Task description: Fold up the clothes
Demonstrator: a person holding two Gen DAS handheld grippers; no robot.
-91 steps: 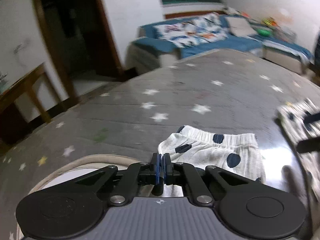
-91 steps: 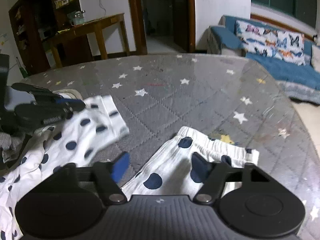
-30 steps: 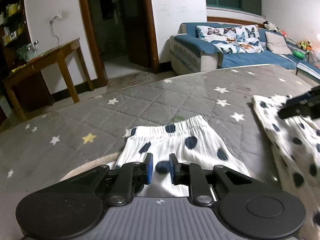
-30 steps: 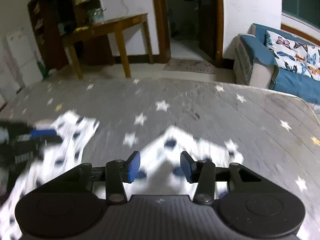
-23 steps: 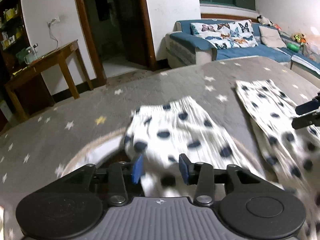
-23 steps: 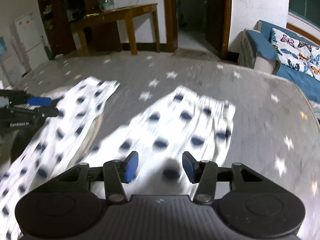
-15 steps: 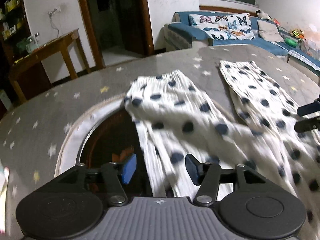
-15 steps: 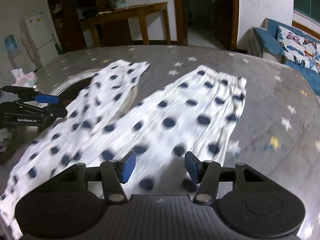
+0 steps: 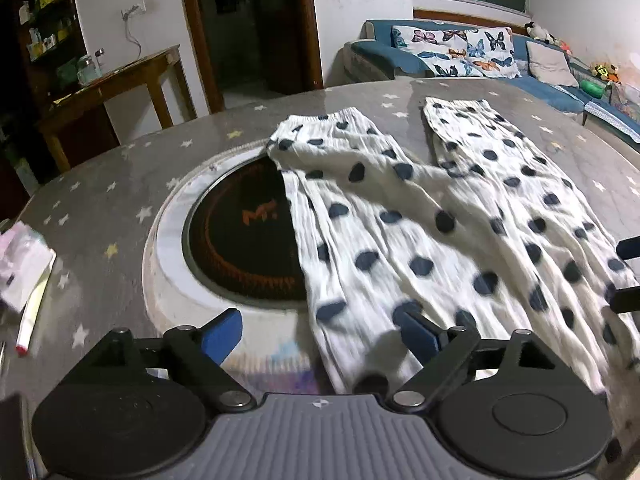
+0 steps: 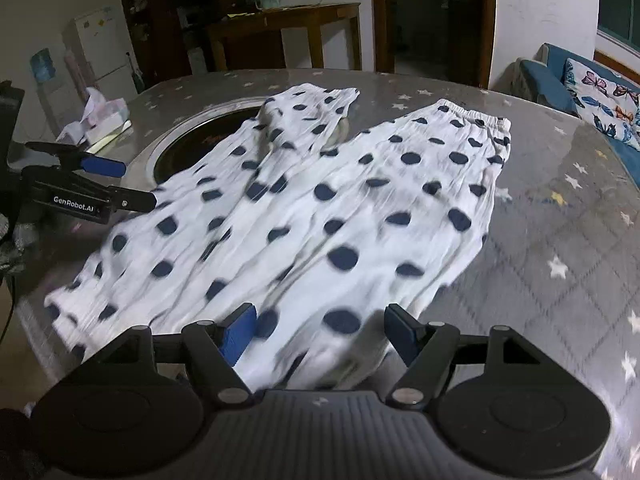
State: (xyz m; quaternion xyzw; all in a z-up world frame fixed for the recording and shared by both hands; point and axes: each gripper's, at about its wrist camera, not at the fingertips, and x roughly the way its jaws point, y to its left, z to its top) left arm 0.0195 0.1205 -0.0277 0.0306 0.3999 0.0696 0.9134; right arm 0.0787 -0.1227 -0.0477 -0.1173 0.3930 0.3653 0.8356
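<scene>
White trousers with navy dots (image 9: 420, 216) lie spread flat on the grey star-patterned table (image 9: 100, 184), both legs pointing away with elastic cuffs at the far end. The left leg covers part of the round black hotplate (image 9: 240, 236). My left gripper (image 9: 320, 334) is open and empty over the near end of the left leg. In the right wrist view the trousers (image 10: 320, 208) fill the middle; my right gripper (image 10: 318, 334) is open and empty above the near end of the right leg. The left gripper shows at that view's left edge (image 10: 92, 184).
A tissue pack and papers (image 9: 20, 264) lie at the table's left edge, with a pen (image 9: 28, 324) beside them. A blue sofa (image 9: 460, 52) stands behind the table, a wooden side table (image 9: 116, 92) to the back left, and a doorway (image 9: 248, 24) between them.
Both grippers let go of the cuffs and pulled back toward me. Their jaws opened wider. The trousers now lie stretched out along the table.
</scene>
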